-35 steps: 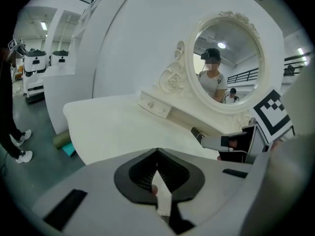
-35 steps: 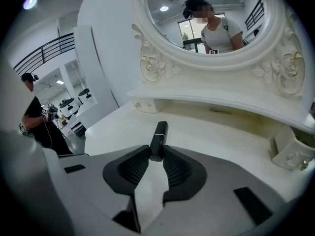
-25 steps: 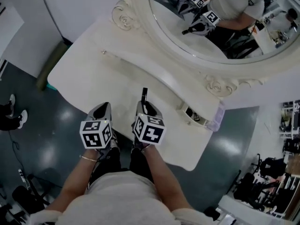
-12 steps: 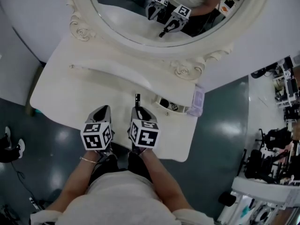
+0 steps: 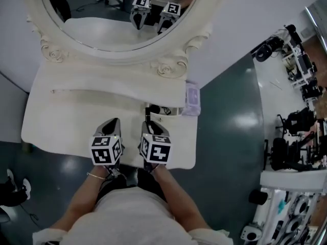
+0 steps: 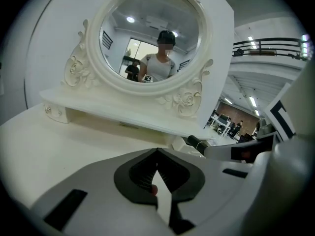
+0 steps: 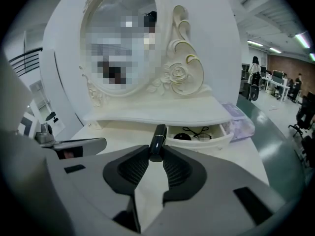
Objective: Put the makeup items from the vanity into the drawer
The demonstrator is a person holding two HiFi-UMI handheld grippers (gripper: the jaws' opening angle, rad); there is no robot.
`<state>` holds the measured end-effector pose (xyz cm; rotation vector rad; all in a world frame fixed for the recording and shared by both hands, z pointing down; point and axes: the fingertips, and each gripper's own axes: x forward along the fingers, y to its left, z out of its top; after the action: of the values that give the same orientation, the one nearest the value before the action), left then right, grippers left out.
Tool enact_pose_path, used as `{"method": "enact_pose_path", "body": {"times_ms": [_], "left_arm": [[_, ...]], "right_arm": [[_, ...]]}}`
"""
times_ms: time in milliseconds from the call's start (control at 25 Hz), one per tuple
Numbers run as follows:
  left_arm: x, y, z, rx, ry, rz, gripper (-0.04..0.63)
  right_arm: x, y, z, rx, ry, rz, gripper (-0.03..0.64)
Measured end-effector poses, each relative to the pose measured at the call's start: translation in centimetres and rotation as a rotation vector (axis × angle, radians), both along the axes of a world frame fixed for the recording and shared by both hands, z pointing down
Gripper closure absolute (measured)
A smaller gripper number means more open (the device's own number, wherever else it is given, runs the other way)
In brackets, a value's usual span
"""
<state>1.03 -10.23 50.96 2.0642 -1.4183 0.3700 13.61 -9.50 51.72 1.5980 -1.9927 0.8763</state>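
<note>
A black tube (image 7: pixel 158 137) is clamped in the right gripper (image 7: pixel 156 155) over the vanity (image 5: pixel 66 121), just left of the open drawer (image 7: pixel 219 142), while the left gripper (image 6: pixel 157 152) is held alongside, jaws together.

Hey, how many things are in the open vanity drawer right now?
2: a round black item toward the left of the drawer, and a thin black loop to its right. The front wall may hide more.
</note>
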Motion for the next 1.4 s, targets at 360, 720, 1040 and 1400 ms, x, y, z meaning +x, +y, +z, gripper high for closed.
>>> {"method": "enact_pose_path", "body": {"times_ms": [360, 720, 1040, 1400], "left_arm": [[5.1, -0.8, -0.1, 0.005, -0.003, 0.114, 0.592], [8.1, -2.0, 0.5, -0.006, 0.019, 0.146, 0.592], [10.4, -3.5, 1.5, -0.028, 0.058, 0.132, 0.592], [10.3, -6.5, 2.1, -0.009, 0.060, 0.065, 0.592]], "right_arm": [[4.3, 0.6, 0.2, -0.021, -0.005, 0.082, 0.517], [6.4, 0.2, 0.8, -0.084, 0.019, 0.056, 0.515], [7.4, -1.2, 0.5, -0.183, 0.036, -0.032, 0.515], [7.5, -2.4, 0.6, -0.330, 0.005, -0.176, 0.515]]}}
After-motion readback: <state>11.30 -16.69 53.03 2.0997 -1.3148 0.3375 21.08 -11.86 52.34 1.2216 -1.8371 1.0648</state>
